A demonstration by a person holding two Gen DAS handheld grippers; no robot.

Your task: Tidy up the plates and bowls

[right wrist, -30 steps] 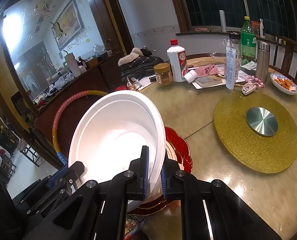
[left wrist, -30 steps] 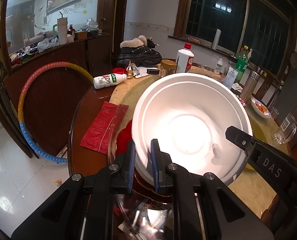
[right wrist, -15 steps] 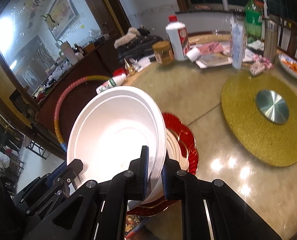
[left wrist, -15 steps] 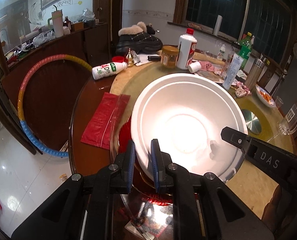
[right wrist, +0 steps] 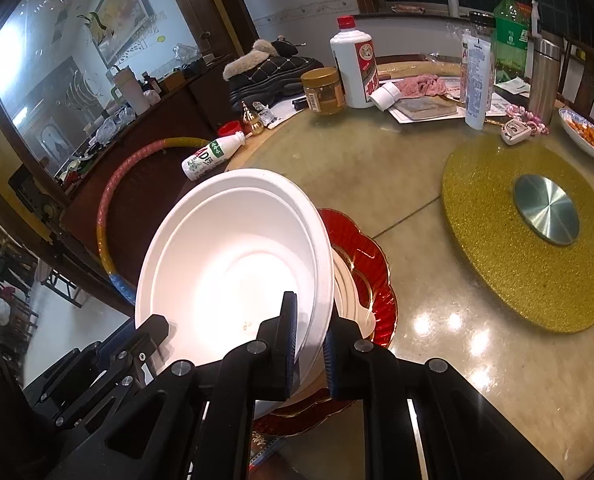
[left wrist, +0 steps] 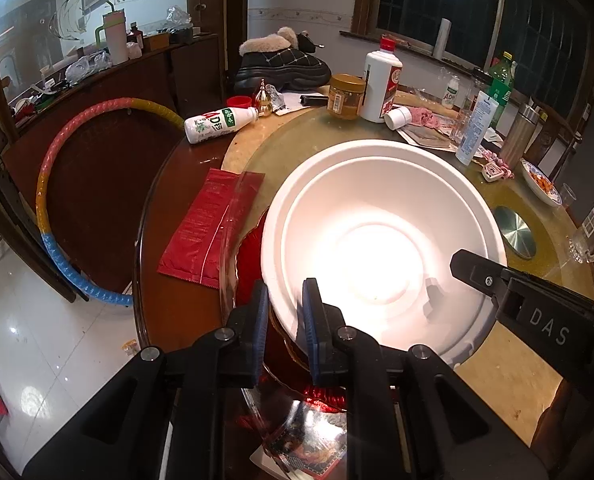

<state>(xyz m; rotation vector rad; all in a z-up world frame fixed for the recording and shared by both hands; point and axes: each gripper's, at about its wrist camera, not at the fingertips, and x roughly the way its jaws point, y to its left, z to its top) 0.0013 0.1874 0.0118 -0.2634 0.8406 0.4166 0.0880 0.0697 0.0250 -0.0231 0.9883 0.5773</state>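
I have two nested white bowls (left wrist: 381,248), nothing in them, held over a red plate (right wrist: 371,264) at the counter (right wrist: 437,360) near edge. My left tongs (left wrist: 283,320) pinch one side of the rim; my right tongs (right wrist: 309,344) pinch the opposite side. Farther along the counter stand a white bottle (right wrist: 355,68), a jar (right wrist: 324,90) and a gold turntable (right wrist: 529,232).
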